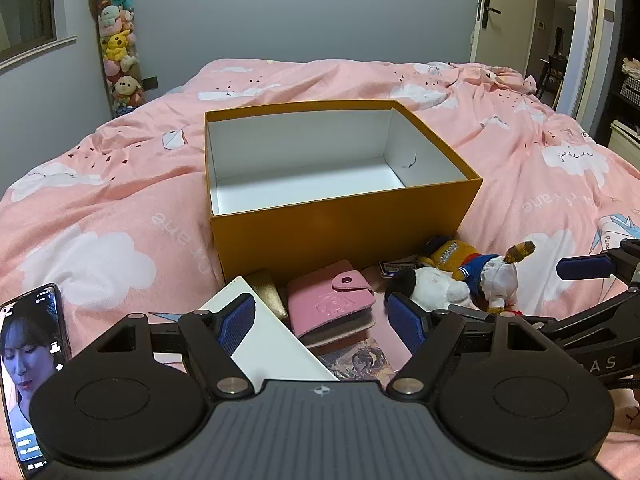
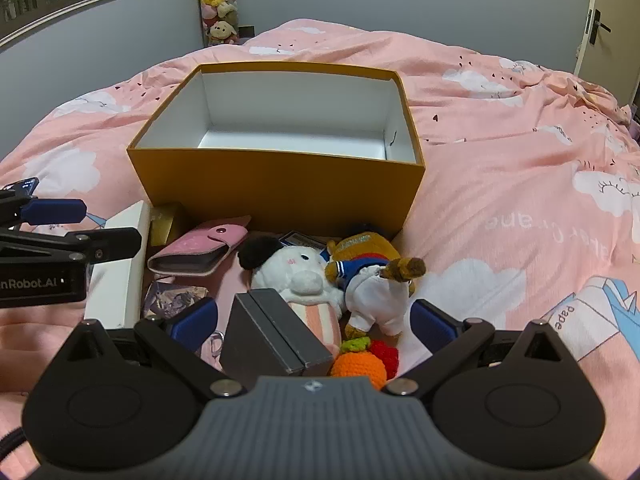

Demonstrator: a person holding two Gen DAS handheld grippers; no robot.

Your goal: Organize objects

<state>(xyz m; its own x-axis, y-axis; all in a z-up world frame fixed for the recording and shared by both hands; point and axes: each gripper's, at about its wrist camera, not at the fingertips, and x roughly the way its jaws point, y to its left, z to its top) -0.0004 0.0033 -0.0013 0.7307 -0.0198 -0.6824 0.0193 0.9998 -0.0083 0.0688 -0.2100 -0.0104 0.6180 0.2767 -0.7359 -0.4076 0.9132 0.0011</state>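
Observation:
An open yellow box [image 1: 340, 220] with a white inside stands on the pink quilt, with nothing in it. In front of it lie a pink wallet [image 1: 332, 308], a flat white box [image 1: 276, 348], a gold pouch [image 1: 268, 288], a white plush [image 1: 432, 288] and a brown bear plush [image 1: 460, 260]. My left gripper [image 1: 322, 316] hovers open over the wallet and white box. My right gripper [image 2: 314, 316] hangs open above a grey case [image 2: 272, 336], the white plush [image 2: 296, 276], the bear [image 2: 372, 276] and an orange crochet fruit [image 2: 358, 366], touching none of them.
A lit phone [image 1: 32, 360] lies at the near left on the quilt [image 1: 100, 208]. A picture card [image 1: 360, 364] lies beside the wallet. A tall clear tube of plush toys [image 1: 118, 48] stands against the far wall. A door [image 1: 484, 12] is ajar at the right.

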